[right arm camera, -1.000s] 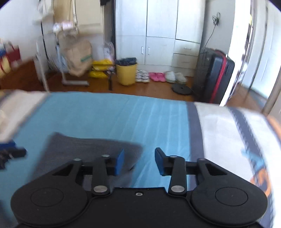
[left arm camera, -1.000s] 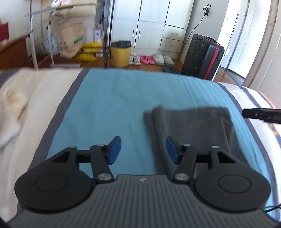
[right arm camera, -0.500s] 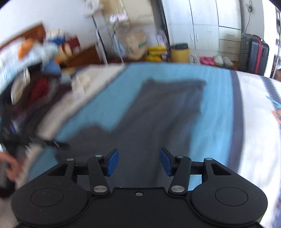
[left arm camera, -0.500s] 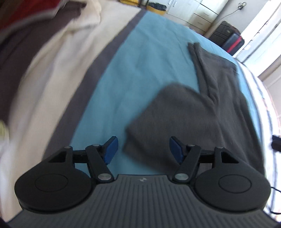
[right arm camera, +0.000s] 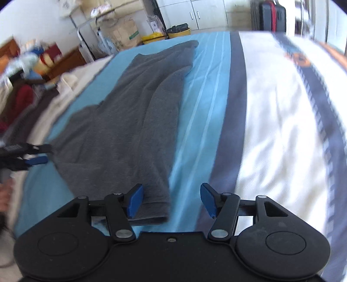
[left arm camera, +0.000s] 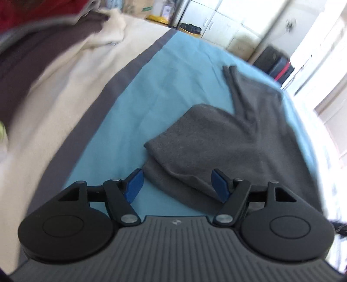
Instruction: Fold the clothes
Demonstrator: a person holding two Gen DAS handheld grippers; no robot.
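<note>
A dark grey garment [left arm camera: 229, 143] lies flat on the blue bedspread [left arm camera: 151, 91], its near-left part folded over into a rounded flap. My left gripper [left arm camera: 176, 184] is open just above that flap's near edge, nothing between its blue pads. In the right wrist view the same grey garment [right arm camera: 130, 112] runs away from me along the blue sheet [right arm camera: 195, 121]. My right gripper [right arm camera: 171, 199] is open over the garment's near right corner, with the left pad above the cloth. The left gripper [right arm camera: 32, 160] shows at the left edge of that view.
A pile of clothes, red, brown and cream [left arm camera: 43, 43], lies to the left on the bed. White patterned bedding [right arm camera: 282, 130] covers the right side. Beyond the bed stand a black suitcase [right arm camera: 269, 15], a yellow bin [right arm camera: 179, 32] and white cabinets [left arm camera: 216, 23]. A hand [right arm camera: 5, 195] shows at far left.
Both grippers have drawn back from the garment's far end to its near end and tilted downward. Over the last half second they dropped closer to the cloth. Both stay open.
</note>
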